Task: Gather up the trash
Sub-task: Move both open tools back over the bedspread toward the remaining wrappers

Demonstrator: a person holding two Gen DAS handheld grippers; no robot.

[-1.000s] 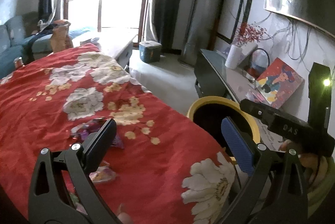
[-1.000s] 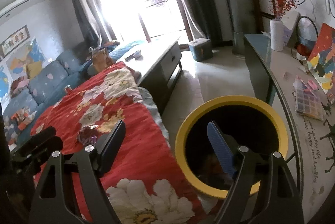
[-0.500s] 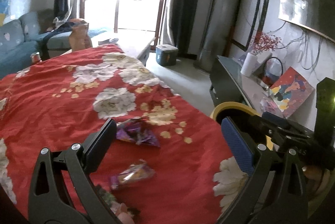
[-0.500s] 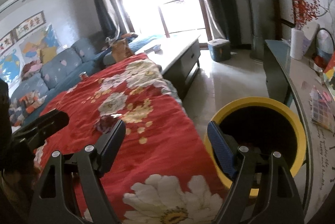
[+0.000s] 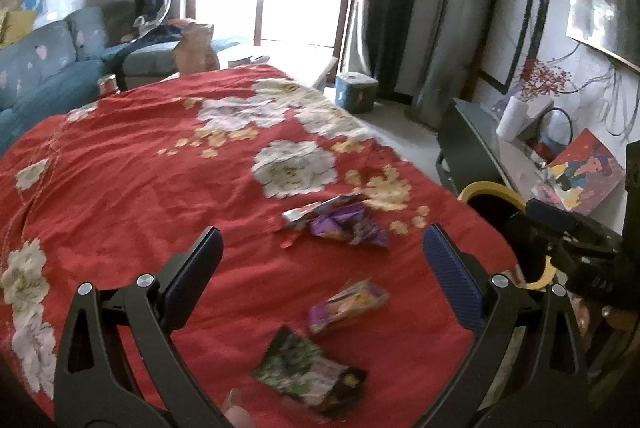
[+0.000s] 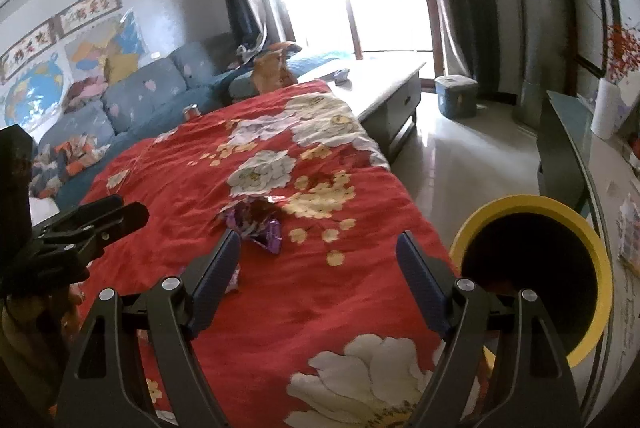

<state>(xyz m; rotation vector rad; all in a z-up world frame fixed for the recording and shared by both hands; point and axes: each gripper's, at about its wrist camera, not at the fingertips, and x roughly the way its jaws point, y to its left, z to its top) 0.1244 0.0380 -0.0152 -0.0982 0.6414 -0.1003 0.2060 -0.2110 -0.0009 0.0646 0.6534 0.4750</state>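
Red floral cloth (image 5: 120,188) is covering the table, with the yellow-rimmed bin (image 6: 536,268) standing off its right edge. Both tools are gaping wide, gripping nothing — left gripper (image 5: 320,260) and right gripper (image 6: 318,260) hovering over the cloth. Wrappers are lying mid-cloth — purple wrapper (image 5: 348,226) far, pink packet (image 5: 348,304) nearer, dark green packet (image 5: 310,372) nearest.

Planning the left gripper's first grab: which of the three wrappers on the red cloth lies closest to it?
The dark green-and-black wrapper, low between the left gripper fingers. The small purple packet sits farther out, and the crumpled purple wrapper farthest.
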